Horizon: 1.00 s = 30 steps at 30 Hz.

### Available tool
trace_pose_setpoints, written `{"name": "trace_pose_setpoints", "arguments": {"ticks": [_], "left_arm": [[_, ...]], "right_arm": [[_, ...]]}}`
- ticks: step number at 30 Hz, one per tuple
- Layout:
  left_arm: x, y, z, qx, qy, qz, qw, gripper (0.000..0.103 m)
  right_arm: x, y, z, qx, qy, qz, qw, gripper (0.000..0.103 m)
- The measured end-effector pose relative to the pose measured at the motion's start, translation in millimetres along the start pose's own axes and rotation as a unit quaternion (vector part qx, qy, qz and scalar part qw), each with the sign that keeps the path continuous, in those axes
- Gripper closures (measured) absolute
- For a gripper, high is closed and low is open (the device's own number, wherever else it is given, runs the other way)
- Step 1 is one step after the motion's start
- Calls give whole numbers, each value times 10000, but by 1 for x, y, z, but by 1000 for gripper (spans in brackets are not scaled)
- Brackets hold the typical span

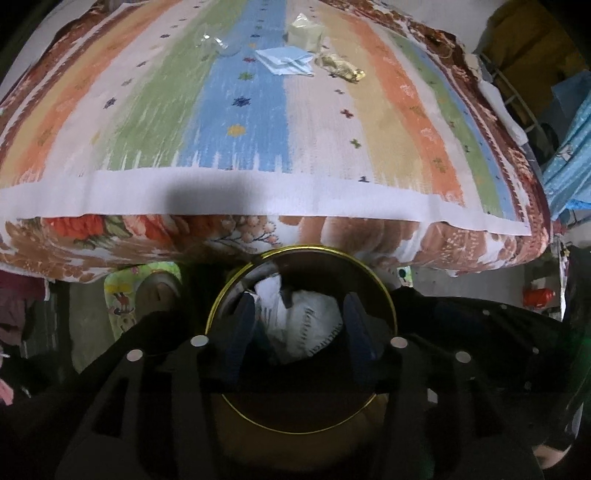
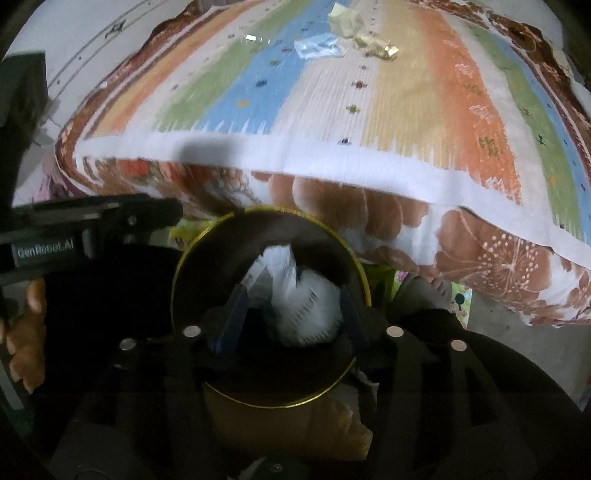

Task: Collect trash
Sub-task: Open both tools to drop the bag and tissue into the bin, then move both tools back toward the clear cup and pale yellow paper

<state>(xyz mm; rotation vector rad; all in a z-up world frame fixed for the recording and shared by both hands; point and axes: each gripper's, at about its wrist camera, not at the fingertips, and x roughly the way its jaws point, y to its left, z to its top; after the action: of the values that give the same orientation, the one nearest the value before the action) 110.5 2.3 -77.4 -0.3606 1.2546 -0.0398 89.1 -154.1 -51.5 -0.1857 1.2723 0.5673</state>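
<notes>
Below both tongs sits the bin [image 1: 301, 369], its gold rim ringing each pair. We judge the drop is the step: we want the left tongs [image 1: 299, 332] and right tongs [image 2: 291, 321] apart, as they stand, and lifted straight out. White trash [image 2: 306, 314] lies loose between the jaws, inside the bin. More scraps [image 1: 284, 61] wait far ahead on the bed [image 1: 258, 147]

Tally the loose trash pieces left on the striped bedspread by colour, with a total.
Pale yellow wrapper: 1
Light blue wrapper: 1
Gold foil wrapper: 1
Clear plastic piece: 1
Total: 4
All four lie on the bedspread; the white trash in the bin is not counted.
</notes>
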Motion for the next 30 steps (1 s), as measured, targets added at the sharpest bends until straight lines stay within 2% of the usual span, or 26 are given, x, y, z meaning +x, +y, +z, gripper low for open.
{"name": "trace_pose_setpoints", "arguments": {"ticks": [3,5,8,12,16,21,25,28,30], "left_arm": [[-7,3,6,-17,-72,-61,10000,46],[-12,3,11,13,-108,-182,9998,39],[-24,2,21,67,-269,-404,9988,30],[-37,9,37,-54,-645,-251,9976,24],[-41,18,52,-216,-747,-157,9968,23],[-44,23,71,-184,-884,-78,9959,22],[-45,27,86,-241,-977,-148,9948,16],[-48,29,99,-240,-1120,-243,9931,6],[-50,32,107,-318,-1311,-153,9907,6]], "right_arm": [[-12,-3,7,-61,-221,-136,9996,49],[-19,-5,12,-93,-334,-99,9993,46],[-31,-1,20,-305,-596,-269,9974,40],[-41,4,30,-473,-805,-228,9954,32],[-47,8,40,-685,-923,-168,9932,26],[-52,5,61,-754,-1079,-235,9910,20],[-56,0,79,-740,-1274,-270,9887,13],[-58,-6,94,-689,-1412,-246,9873,9],[-59,-10,104,-643,-1539,-256,9857,9]]}}
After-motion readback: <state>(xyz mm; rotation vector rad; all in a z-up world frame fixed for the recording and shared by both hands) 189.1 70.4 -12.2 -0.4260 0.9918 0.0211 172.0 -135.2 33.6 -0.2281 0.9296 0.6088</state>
